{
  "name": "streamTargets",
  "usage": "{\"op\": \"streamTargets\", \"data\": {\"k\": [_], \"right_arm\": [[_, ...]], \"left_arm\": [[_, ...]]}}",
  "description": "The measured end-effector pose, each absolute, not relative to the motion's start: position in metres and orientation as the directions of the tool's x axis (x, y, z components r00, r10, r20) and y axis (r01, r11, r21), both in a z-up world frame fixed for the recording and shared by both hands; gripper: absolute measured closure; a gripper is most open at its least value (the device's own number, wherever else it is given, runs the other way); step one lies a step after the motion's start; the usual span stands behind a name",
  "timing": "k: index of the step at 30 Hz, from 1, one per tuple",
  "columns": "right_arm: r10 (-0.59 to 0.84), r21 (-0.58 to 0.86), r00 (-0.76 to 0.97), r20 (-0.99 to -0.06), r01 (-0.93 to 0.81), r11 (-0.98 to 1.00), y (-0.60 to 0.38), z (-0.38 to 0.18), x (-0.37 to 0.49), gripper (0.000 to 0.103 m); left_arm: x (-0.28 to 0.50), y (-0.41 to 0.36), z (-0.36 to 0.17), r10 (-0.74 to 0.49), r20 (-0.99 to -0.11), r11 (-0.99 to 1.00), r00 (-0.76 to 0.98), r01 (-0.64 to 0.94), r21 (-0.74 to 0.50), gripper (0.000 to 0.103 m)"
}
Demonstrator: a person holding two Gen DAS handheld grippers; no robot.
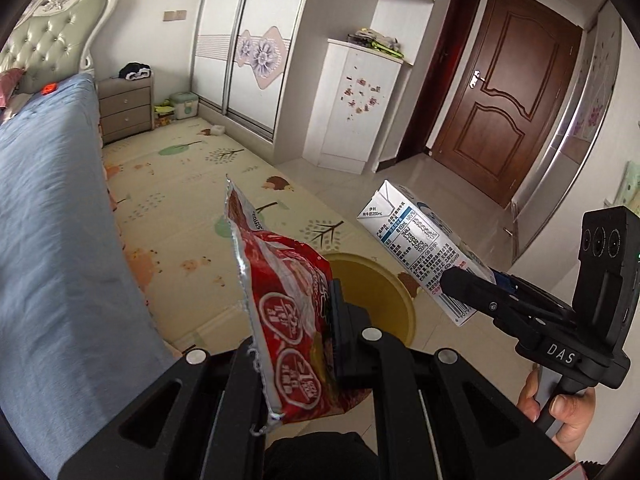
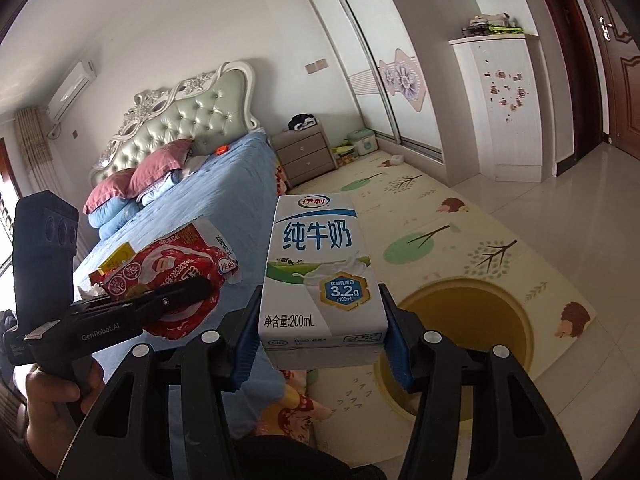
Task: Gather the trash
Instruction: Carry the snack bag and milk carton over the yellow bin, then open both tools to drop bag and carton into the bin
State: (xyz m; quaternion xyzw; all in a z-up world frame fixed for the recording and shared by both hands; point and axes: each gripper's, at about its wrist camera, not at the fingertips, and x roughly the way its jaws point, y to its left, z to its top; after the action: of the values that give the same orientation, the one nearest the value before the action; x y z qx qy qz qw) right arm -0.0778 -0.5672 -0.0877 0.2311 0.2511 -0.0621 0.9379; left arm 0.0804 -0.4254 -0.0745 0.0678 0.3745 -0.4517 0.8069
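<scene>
Clamped in the left gripper (image 1: 320,320) is a red wrapper (image 1: 280,300), the right gripper (image 2: 320,344) grips a milk carton (image 2: 320,272); both near the bin (image 2: 472,320), awaiting release over it.

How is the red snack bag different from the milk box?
The red snack bag is thin, crinkly and bent; the milk box is a stiff block with flat sides. The bag is red with white circles; the box is white and blue with a green meadow picture. The left gripper pinches the bag with its jaws almost together; the right gripper holds the box with its jaws wide apart. Both are held up near the yellow bin.
</scene>
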Motion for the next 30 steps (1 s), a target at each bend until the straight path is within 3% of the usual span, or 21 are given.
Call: {"op": "streamTargets", "data": {"k": [13,18,27,28,29,30], "right_arm": [[-0.124,0.392,0.782,-0.611,0.435,0.811,-0.645,-0.146,-0.107,0.050],[-0.144,0.386,0.748,-0.648,0.485,0.784,-0.664,-0.165,-0.108,0.050],[-0.143,0.370,0.722,-0.677,0.501,0.782,-0.678,-0.185,-0.086,0.050],[-0.146,0.364,0.717,-0.681,0.506,0.782,-0.678,-0.188,-0.084,0.049],[-0.147,0.360,0.711,-0.687,0.509,0.781,-0.679,-0.190,-0.082,0.041],[-0.150,0.358,0.708,-0.690,0.513,0.780,-0.679,-0.192,-0.081,0.035]], "left_arm": [[0.098,-0.546,-0.129,-0.615,-0.780,0.495,0.113,0.825,-0.271,0.094],[0.102,-0.583,-0.155,-0.562,-0.824,0.456,0.073,0.858,-0.235,0.094],[0.118,-0.620,-0.172,-0.561,-0.827,0.436,0.041,0.863,-0.253,0.092],[0.121,-0.622,-0.174,-0.558,-0.829,0.438,0.036,0.861,-0.258,0.071],[0.123,-0.624,-0.175,-0.555,-0.831,0.449,0.045,0.857,-0.254,0.022],[0.126,-0.623,-0.176,-0.545,-0.832,0.487,0.097,0.845,-0.220,0.003]]}}
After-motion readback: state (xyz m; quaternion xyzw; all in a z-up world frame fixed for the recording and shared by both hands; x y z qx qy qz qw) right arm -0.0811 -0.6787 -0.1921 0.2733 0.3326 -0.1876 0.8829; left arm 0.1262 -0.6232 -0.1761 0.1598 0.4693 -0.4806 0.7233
